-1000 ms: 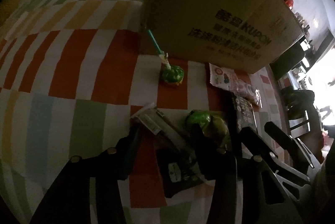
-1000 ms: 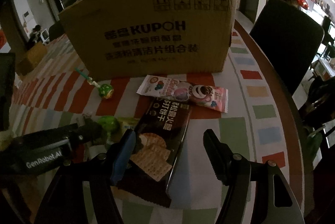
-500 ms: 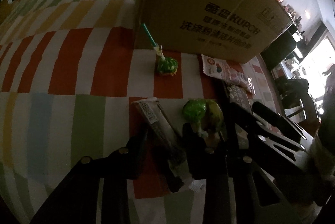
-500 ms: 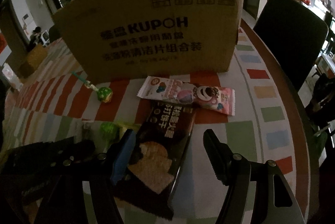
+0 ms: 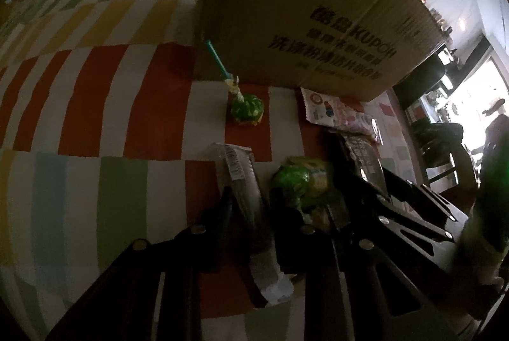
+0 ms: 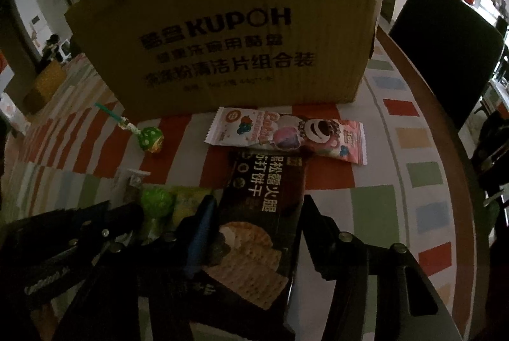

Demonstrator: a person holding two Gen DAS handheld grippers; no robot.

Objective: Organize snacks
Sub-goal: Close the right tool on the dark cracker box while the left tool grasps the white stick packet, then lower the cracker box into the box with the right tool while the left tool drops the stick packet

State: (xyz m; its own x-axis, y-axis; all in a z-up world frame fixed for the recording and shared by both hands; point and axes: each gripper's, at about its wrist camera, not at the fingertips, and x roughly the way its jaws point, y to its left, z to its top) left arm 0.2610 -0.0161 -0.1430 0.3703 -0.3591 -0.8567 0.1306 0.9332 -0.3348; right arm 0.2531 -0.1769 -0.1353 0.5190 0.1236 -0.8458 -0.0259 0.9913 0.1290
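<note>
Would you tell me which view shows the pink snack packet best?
The right wrist view: the pink packet lies whole and unobstructed in front of the box, its printing visible. The left wrist view shows it small, foreshortened and dim beside the box's corner.

A dark cracker packet (image 6: pixel 264 226), pink cookie wrapper (image 6: pixel 286 134) and green lollipop (image 6: pixel 151 138) lie before the upright cardboard box (image 6: pixel 229 22).
</note>
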